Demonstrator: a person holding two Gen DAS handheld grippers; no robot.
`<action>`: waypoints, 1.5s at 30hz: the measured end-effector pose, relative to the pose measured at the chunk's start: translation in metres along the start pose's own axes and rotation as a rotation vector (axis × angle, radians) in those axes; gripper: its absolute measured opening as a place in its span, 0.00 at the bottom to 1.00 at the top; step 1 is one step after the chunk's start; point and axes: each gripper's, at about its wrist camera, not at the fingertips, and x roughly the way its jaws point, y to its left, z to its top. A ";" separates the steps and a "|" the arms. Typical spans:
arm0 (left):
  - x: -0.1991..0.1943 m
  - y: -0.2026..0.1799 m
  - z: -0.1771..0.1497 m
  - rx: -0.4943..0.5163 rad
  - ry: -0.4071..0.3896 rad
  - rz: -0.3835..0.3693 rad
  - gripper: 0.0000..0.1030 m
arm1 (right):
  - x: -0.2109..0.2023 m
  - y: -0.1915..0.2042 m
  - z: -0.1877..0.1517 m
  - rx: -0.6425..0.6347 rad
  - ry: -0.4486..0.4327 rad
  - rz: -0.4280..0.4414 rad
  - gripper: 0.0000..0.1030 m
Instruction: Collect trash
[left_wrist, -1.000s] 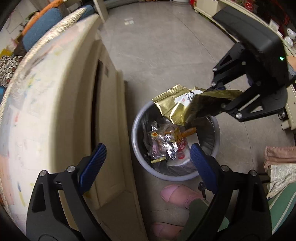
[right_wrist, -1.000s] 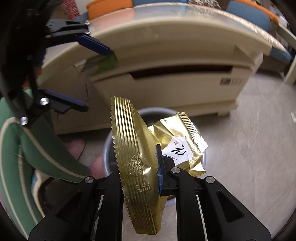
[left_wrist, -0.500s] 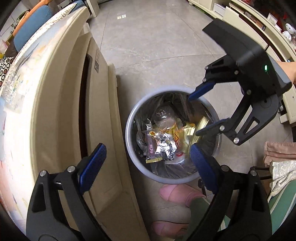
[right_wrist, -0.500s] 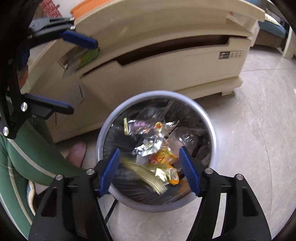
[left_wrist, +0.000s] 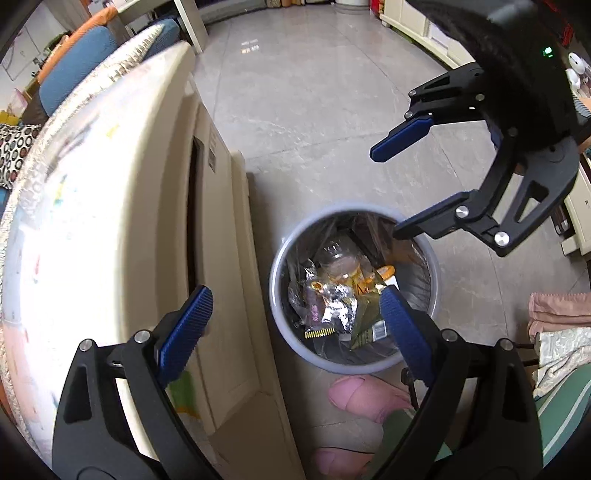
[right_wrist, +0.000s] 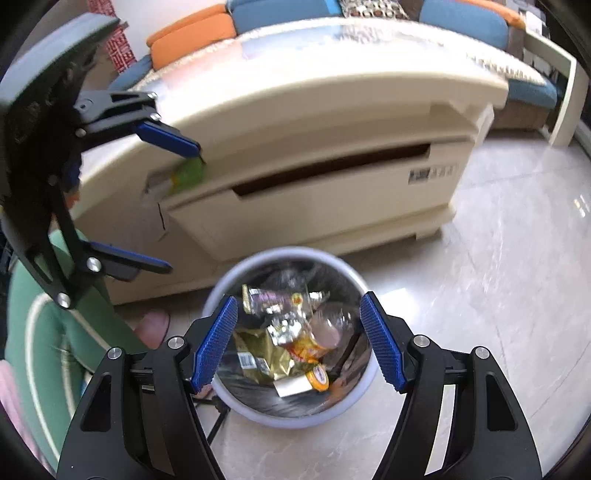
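A round grey trash bin (left_wrist: 432, 254) with a dark liner stands on the floor beside a cream coffee table (left_wrist: 122, 206). It holds a gold foil wrapper (left_wrist: 364, 321), silver wrappers and a clear plastic jar. It also shows in the right wrist view (right_wrist: 221, 284), with the gold wrapper (right_wrist: 258, 350) inside. My left gripper (left_wrist: 295, 328) is open and empty, above the bin's near-left side. My right gripper (right_wrist: 299, 339) is open and empty, directly above the bin; it also shows in the left wrist view (left_wrist: 395, 184).
The cream table has a drawer slot (right_wrist: 332, 170) facing the bin. A green scrap (right_wrist: 188, 173) lies on the table edge. The person's pink slippers (left_wrist: 369, 395) and green trousers are close to the bin. Blue and orange sofa cushions (right_wrist: 288, 14) lie behind the table.
My right gripper opened and dropped the gold wrapper into the bin, then rose above it. My left gripper stayed open and drifted slightly.
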 end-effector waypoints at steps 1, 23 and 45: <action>-0.004 0.002 0.001 0.001 -0.010 0.001 0.87 | -0.007 0.004 0.006 -0.011 -0.016 -0.003 0.73; -0.157 0.125 -0.154 -0.599 -0.199 0.427 0.93 | -0.040 0.157 0.149 -0.122 -0.302 0.086 0.87; -0.259 0.152 -0.360 -1.188 -0.315 0.707 0.93 | 0.029 0.323 0.214 -0.054 -0.245 0.113 0.88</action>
